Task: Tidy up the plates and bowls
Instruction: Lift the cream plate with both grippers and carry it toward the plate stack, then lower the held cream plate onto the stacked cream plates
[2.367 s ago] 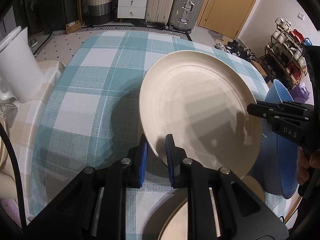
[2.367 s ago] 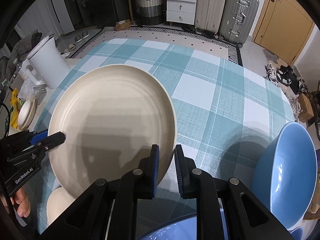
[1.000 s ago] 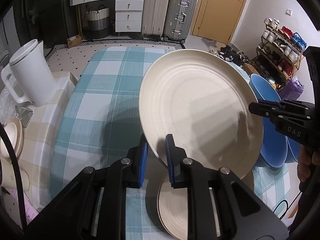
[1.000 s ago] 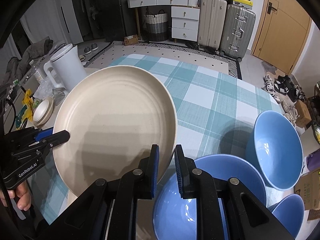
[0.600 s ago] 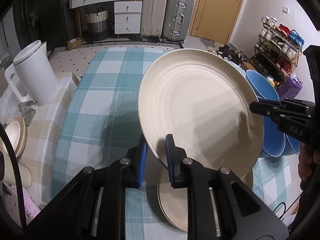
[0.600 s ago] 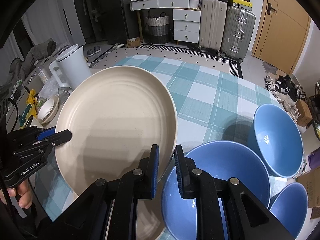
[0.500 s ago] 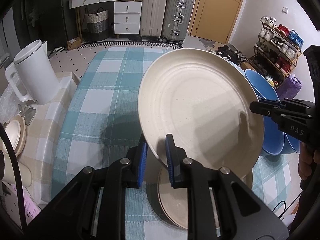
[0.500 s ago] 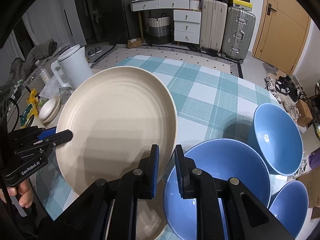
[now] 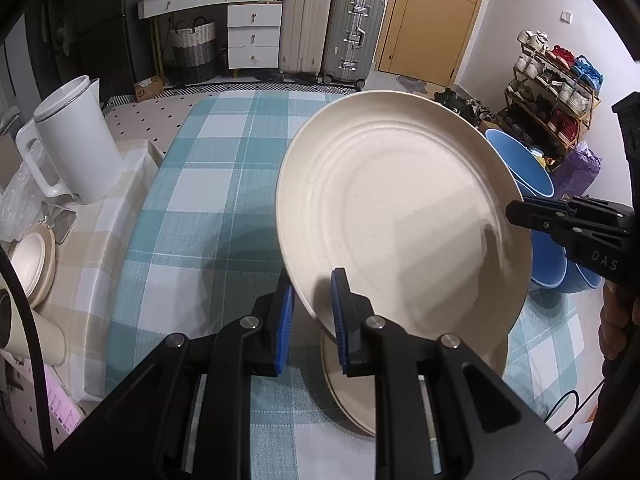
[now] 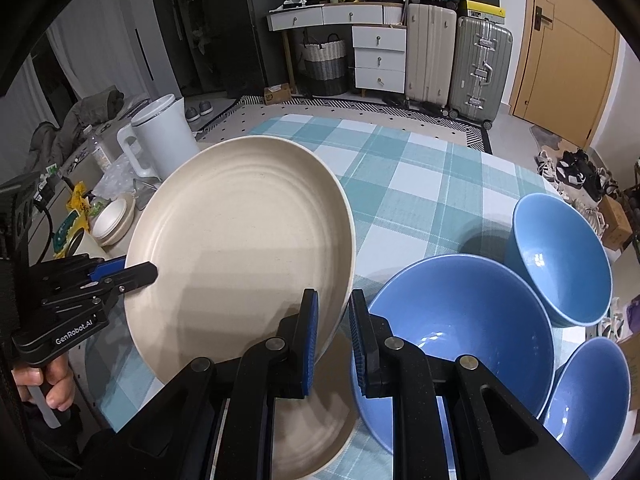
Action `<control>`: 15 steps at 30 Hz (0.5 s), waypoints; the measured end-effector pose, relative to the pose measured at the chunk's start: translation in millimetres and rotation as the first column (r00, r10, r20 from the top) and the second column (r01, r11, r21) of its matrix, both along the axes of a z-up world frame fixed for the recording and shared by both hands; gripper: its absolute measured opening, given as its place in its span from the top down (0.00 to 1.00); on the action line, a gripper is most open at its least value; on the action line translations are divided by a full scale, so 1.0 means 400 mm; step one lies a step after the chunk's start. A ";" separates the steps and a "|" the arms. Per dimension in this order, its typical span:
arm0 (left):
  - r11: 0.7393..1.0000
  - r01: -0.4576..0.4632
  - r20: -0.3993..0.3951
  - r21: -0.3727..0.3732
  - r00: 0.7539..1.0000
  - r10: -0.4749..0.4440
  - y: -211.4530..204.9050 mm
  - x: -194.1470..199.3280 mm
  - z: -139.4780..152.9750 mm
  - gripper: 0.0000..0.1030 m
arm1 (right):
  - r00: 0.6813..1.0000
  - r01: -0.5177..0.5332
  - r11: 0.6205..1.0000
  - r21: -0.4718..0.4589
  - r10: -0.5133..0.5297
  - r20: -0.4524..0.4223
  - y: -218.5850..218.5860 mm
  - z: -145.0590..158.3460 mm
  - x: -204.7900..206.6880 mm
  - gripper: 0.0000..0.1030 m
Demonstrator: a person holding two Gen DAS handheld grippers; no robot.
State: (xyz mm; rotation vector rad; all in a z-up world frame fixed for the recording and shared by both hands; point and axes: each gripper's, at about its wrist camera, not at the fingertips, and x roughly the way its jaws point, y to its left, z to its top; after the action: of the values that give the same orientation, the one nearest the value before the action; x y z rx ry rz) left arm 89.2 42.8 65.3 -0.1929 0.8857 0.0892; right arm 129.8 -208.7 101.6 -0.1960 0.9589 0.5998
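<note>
Plate [image 9: 400,220] in cream is hanging in the air over the checked tablecloth [image 9: 216,184], tilted, filling the middle of both views. Both grippers are clamping it at once: the left gripper [image 9: 310,292] is biting the rim at lower centre of the left wrist frame, blue pads [image 9: 285,320] either side of the edge, and the right gripper [image 10: 332,312] is doing the same at the lower centre of the right wrist frame, jaws pressed onto the rim. Each tool is also showing up in the other's view (the right one is poking in from the right edge at mid height, the left one from the left edge), both pinching opposite sides of the plate.

Directly under it, at the bottom of both frames, a second cream plate [image 10: 316,420] is lying flat on the cloth.

Three blue bowls are sitting in the right half of the right wrist frame: a big bowl [image 10: 460,328] just beside the gripper, a medium bowl [image 10: 560,256] above it to the right, and a small bowl [image 10: 588,396] in the lower right corner.

Further out, a white kettle [image 9: 76,148] is standing at the left of the left wrist frame on a beige checked cloth [image 9: 108,208], with suitcases [image 9: 332,28] and a yellow door [image 9: 432,20] along the top.
</note>
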 end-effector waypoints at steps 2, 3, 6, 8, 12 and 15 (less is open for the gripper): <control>1.000 -0.001 0.003 0.001 1.000 0.001 -0.001 -0.011 -0.003 0.86 | 1.000 0.000 1.000 0.007 0.000 0.004 -0.001 0.001 -0.010 0.84; 1.000 0.000 0.005 0.002 1.000 0.000 -0.003 -0.016 -0.004 0.86 | 1.000 -0.001 1.000 0.008 0.001 0.007 -0.001 0.001 -0.015 0.84; 1.000 0.004 0.007 0.005 1.000 -0.004 -0.008 -0.025 -0.007 0.86 | 1.000 -0.001 1.000 0.012 0.001 0.010 -0.005 -0.001 -0.024 0.84; 1.000 0.007 0.009 0.006 1.000 -0.007 -0.011 -0.032 -0.009 0.86 | 1.000 0.000 1.000 0.014 0.000 0.011 -0.008 -0.003 -0.032 0.84; 1.000 0.009 0.015 0.012 1.000 -0.010 -0.018 -0.046 -0.014 0.86 | 1.000 0.004 1.000 0.022 -0.004 0.015 -0.015 -0.003 -0.042 0.84; 1.000 0.012 0.020 0.015 1.000 -0.013 -0.023 -0.056 -0.018 0.86 | 1.000 0.008 1.000 0.026 -0.008 0.022 -0.022 -0.006 -0.056 0.84</control>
State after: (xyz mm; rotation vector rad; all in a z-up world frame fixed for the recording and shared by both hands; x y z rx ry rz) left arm 66.7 33.7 58.1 -0.1743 0.8662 0.0821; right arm 107.3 -217.4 99.2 -0.1758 0.9296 0.6010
